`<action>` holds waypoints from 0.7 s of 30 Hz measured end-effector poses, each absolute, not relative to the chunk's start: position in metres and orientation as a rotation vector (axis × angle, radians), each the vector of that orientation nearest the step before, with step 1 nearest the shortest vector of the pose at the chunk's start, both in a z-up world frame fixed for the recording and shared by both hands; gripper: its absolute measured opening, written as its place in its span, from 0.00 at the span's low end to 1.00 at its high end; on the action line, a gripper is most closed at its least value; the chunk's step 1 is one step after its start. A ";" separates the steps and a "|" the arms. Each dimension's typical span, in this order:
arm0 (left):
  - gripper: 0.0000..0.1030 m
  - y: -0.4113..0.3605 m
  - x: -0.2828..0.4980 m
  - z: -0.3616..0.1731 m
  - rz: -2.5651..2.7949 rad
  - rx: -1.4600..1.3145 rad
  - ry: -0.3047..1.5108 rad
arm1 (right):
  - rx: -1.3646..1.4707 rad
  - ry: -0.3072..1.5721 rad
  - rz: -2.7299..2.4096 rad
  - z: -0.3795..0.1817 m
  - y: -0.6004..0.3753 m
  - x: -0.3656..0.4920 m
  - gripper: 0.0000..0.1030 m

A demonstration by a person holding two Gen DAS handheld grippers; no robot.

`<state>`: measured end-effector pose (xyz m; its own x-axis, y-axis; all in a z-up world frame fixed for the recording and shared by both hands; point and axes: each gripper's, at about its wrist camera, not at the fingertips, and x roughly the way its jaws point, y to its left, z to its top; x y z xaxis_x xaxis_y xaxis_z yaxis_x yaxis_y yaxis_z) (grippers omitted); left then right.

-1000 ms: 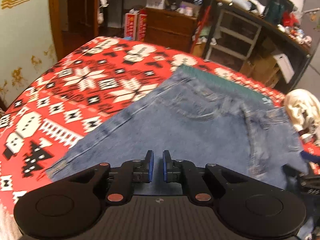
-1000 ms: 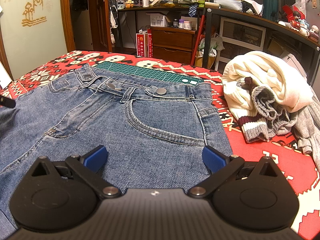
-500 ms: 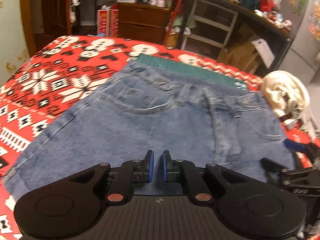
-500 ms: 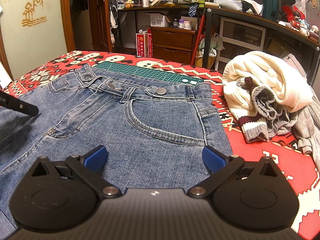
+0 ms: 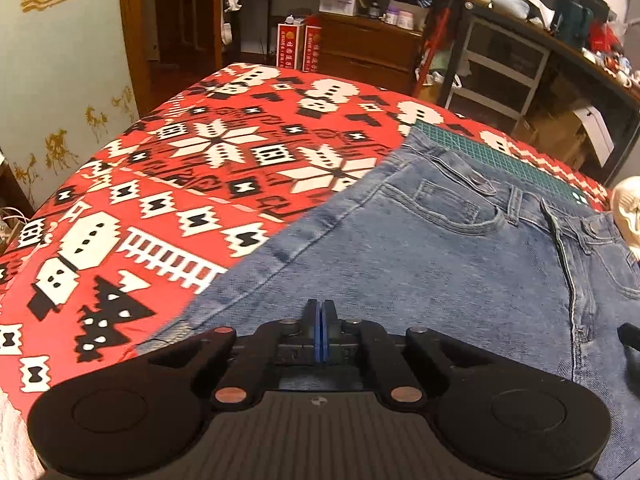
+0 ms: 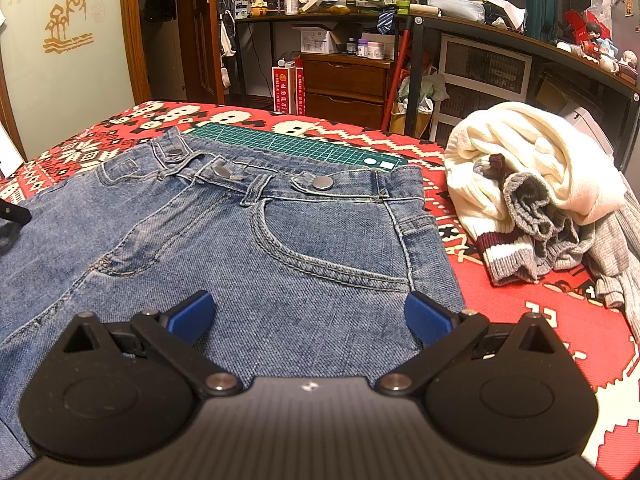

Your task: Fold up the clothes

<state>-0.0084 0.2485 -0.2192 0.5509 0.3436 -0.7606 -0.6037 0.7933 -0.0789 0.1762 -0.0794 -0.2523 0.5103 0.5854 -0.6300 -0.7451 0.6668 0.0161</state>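
Right wrist view shows our right gripper (image 6: 310, 316) spread wide over heavy, limp jeans (image 6: 280, 248) mid-bed, left gripper (image 5: 320, 330) clenched empty; we'd pinch the thick waistband (image 6: 344, 184).

A cluttered room under warm indoor light: a pale wall (image 6: 60, 80) with gold decoration on the left, a wooden door (image 6: 202, 28), a brown chest of drawers (image 6: 344, 88), and a dark shelf unit (image 6: 500, 64) piled with boxes and bottles

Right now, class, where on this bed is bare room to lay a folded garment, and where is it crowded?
Free: the red patterned blanket left of the jeans, toward the wall. Crowded: right of the jeans, where the cream sweater and grey knit are heaped.
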 end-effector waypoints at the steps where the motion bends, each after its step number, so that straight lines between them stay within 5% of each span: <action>1: 0.03 0.249 -0.010 -0.218 0.578 -0.354 0.810 | -0.272 0.647 0.813 -0.252 -0.079 0.176 1.00; 21: 0.10 0.226 0.058 -0.220 0.507 -0.362 0.755 | -0.273 0.647 0.813 -0.252 -0.079 0.176 1.00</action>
